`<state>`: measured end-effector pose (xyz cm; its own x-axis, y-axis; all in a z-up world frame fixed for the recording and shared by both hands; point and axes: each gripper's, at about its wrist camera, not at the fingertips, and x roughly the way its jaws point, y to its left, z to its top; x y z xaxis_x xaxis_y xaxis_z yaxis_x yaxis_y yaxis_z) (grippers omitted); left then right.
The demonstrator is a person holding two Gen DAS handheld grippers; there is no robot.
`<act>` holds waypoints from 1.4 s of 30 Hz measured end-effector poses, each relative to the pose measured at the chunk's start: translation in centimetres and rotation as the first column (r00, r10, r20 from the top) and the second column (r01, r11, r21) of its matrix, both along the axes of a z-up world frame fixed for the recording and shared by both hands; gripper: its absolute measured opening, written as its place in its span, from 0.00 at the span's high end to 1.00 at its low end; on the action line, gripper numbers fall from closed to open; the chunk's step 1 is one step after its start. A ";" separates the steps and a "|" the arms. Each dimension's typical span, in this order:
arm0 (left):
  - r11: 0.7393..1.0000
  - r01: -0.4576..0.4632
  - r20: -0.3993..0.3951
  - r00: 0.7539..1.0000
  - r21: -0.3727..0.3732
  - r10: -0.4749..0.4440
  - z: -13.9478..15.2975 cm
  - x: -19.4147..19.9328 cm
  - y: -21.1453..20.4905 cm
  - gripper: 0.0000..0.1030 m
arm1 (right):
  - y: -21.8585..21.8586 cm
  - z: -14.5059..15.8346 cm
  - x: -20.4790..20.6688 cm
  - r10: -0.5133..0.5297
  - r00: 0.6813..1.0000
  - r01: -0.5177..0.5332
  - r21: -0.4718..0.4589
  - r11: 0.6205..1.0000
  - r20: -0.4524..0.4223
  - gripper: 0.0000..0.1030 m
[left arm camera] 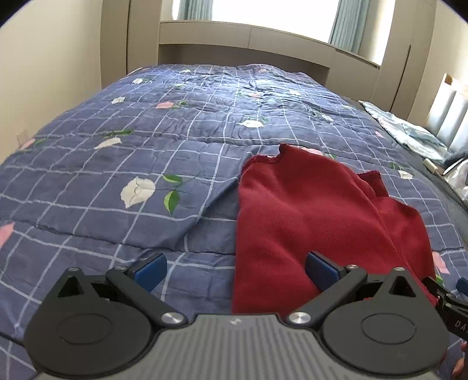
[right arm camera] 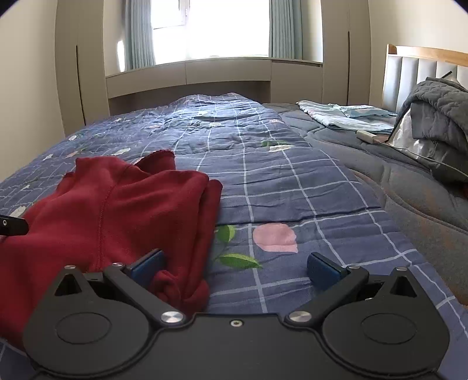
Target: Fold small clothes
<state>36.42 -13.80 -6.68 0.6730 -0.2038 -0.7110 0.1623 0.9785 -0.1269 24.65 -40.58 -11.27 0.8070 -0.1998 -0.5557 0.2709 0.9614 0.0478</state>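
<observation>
My left gripper (left arm camera: 235, 270) stands wide open, blue pads far apart, nothing held. Its right pad (left arm camera: 320, 270) lies over the near part of the dark red knit garment (left arm camera: 316, 216); its left pad (left arm camera: 152, 270) sits above bare quilt. Whether either pad touches fabric, I cannot tell.

My right gripper (right arm camera: 235, 270) is likewise spread wide and empty. A bunched red corner of the garment (right arm camera: 131, 210) lies between its fingers, just beside the left pad (right arm camera: 147, 267); the right pad (right arm camera: 323, 270) is over the quilt, well apart from the cloth.

No containers in either view.

The garment lies on the blue checked quilt with rose print (left arm camera: 117, 163), ahead and to the right of the left gripper, ahead and to the left of the right one. It is rumpled and layered over itself. A stitched seam runs along it in the right wrist view, and its far edge shows a raw-looking hem, slightly curled. The fabric is plain, with no print.

Farther out, to the right of the right gripper: a grey quilted cover (right arm camera: 409, 187), a heaped grey padded jacket (right arm camera: 438, 122), a folded pale blue cloth (right arm camera: 345, 117), and a padded headboard (right arm camera: 424, 73). Straight ahead are beige cabinets (right arm camera: 190, 76) below a bright window (right arm camera: 210, 26).
</observation>
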 end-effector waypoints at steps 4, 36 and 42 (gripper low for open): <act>1.000 0.001 -0.009 1.000 -0.016 -0.001 0.3 -0.3 0.2 0.01 | 0.3 0.1 -0.1 -0.005 1.000 0.005 -0.022 1.000 0.004 0.01; 0.998 0.042 -0.058 0.997 -0.053 -0.045 0.8 -0.5 1.6 0.00 | -0.9 0.6 -0.5 0.065 0.995 -0.072 0.104 0.992 0.071 0.01; 0.986 0.118 -0.158 0.978 -0.117 -0.136 0.3 2.1 2.2 0.00 | -3.5 1.5 3.0 0.120 0.989 -0.141 0.308 0.941 0.084 0.01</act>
<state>38.52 -11.61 -6.37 0.5120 -0.3607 -0.7795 0.2523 0.9307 -0.2649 27.63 -44.04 -9.79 0.8499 0.0849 -0.5201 0.1308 0.9221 0.3643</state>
